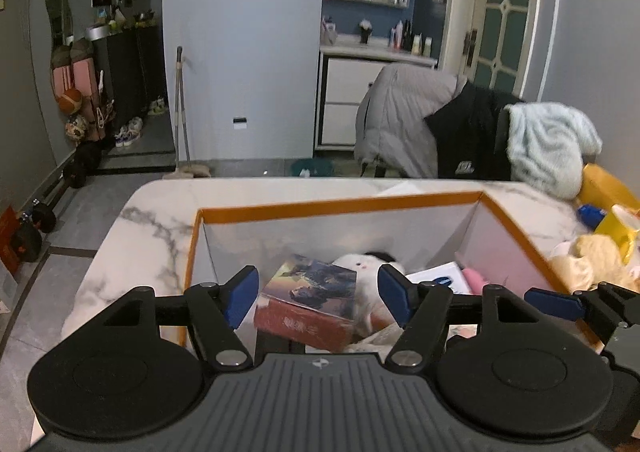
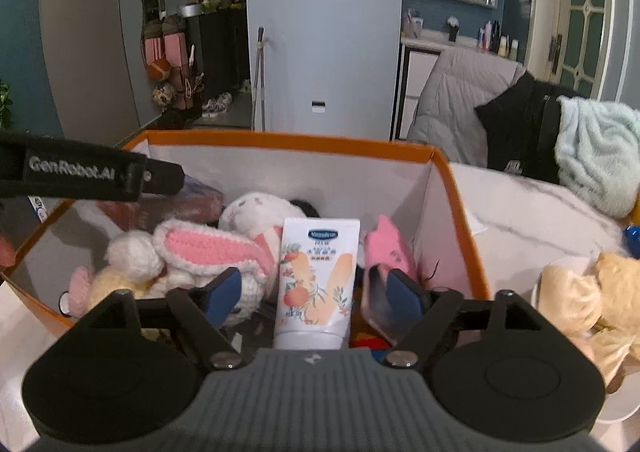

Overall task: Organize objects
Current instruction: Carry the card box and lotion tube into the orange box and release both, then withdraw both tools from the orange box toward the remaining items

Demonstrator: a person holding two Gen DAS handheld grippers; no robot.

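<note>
**Both Jaws Spread Over a Half-Filled Orange-Rimmed Box**

I hold my left gripper [image 1: 318,294] above the near edge of the orange-rimmed box [image 1: 340,203], which stands on the marble-patterned table [image 1: 152,219]. Its blue pads are spread wide and pinch nothing. Between them, lower down in the box, a small illustrated carton [image 1: 310,298] lies tilted at the left side, with a white plush toy [image 1: 366,266] just behind it and a white card with a blue mark [image 1: 438,276] toward the right wall.

My right gripper [image 2: 314,296] hangs over the same box [image 2: 288,141] from its near edge, its jaws also spread apart. A white Vaseline lotion tube [image 2: 316,280] stands upright between the pads, cap down, and neither pad presses on it. To its left lies a crocheted bunny with pink-lined ears [image 2: 208,252]; a white plush [image 2: 256,207] sits behind it, and a pink soft toy [image 2: 386,248] leans beside the right wall. A mirror-like object [image 2: 378,306] rests against my right pad.

Outside the box, at the table's right edge, lies a cream plush toy [image 2: 588,300]. Past the far edge, a grey quilted jacket [image 2: 460,91], a black garment [image 2: 516,123] and a pale blue fleece [image 2: 600,155] are draped together.
</note>
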